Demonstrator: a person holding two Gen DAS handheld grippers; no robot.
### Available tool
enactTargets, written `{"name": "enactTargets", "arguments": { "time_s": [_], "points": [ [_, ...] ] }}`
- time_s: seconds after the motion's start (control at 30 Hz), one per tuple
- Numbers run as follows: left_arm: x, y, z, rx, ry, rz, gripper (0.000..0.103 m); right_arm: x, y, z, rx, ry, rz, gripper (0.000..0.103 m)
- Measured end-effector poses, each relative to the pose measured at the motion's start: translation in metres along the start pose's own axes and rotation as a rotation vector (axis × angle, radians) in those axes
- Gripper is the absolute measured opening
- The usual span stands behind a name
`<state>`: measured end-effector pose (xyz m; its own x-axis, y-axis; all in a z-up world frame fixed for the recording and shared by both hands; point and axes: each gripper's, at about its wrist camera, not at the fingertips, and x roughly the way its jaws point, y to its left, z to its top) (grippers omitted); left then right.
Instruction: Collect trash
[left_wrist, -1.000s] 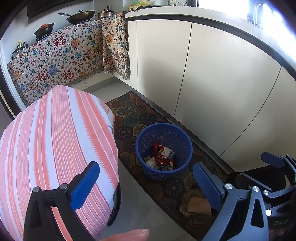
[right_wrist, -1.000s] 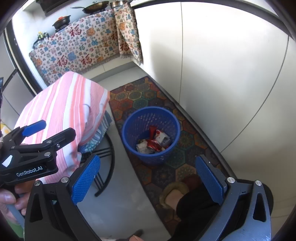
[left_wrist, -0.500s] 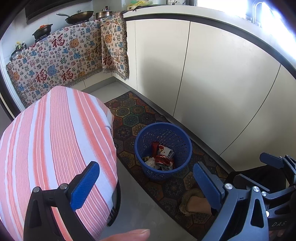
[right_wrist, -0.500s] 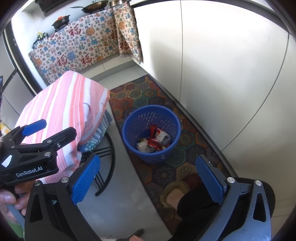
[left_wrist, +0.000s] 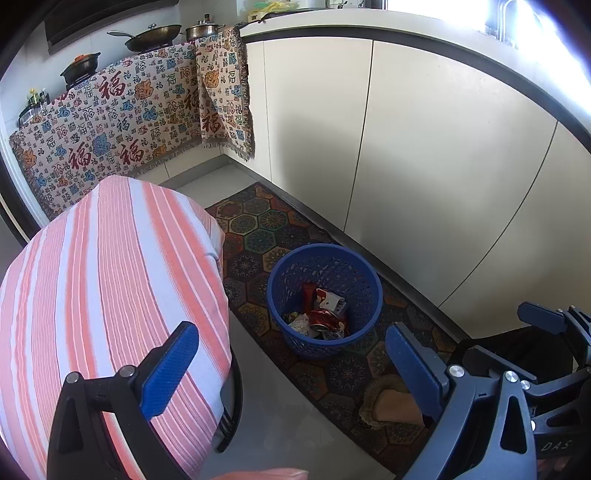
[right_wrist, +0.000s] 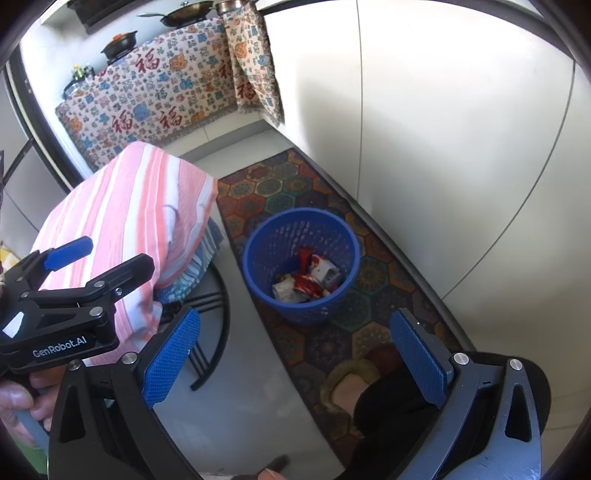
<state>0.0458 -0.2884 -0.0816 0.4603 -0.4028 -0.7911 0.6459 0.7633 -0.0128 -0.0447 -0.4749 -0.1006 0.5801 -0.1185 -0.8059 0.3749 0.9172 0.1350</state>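
Observation:
A blue plastic basket (left_wrist: 365, 273) (right_wrist: 258, 254) stands on the patterned floor mat, holding trash (left_wrist: 321, 314) (right_wrist: 306, 278): a crushed red can and several wrappers. My left gripper (left_wrist: 291, 363) hovers open above and in front of the basket, with nothing between its blue pads. My right gripper (right_wrist: 295, 356) is also open and empty, held at a similar height. In the right wrist view the left gripper (right_wrist: 66, 273) shows at the left edge, held by a hand (right_wrist: 14, 406).
A round table under a pink-striped cloth (left_wrist: 103, 295) (right_wrist: 125, 214) stands left of the basket. Cream cabinets (left_wrist: 424, 155) line the right. The person's slippered foot (left_wrist: 391, 402) (right_wrist: 351, 384) rests on the mat (left_wrist: 258, 225) near the basket. Pans sit on a cloth-covered counter (left_wrist: 110, 122) at the back.
Both views have drifted slightly; the basket sits a little lower and left in the left wrist view. Both grippers remain open and empty.

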Motion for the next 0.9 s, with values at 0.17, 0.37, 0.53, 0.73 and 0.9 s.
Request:
{"name": "enactTargets", "arguments": {
  "time_s": [0.17,0.37,0.53,0.73,0.9],
  "points": [
    [0.0008,0.0000,0.0006,0.003,0.003,-0.003,0.103,0.0000,-0.0012,-0.0004,0.005,0.002,-0.006,0.103],
    [0.0019,-0.0010,0.0003,0.008,0.007,-0.005,0.103,0.0012,-0.0031,-0.0007,0.012,0.006,-0.006,0.103],
    [0.0033,-0.0014,-0.0009,0.016,0.012,-0.009,0.103,0.0037,-0.0051,-0.0003,0.015,0.012,-0.004,0.103],
    [0.0052,-0.0022,-0.0023,0.023,0.007,-0.024,0.103,0.0066,-0.0072,-0.0005,0.019,0.021,-0.005,0.103],
    [0.0052,0.0015,-0.0041,0.020,0.001,-0.025,0.102,0.0088,-0.0097,0.0005,0.025,0.031,-0.014,0.103]
  ]
}}
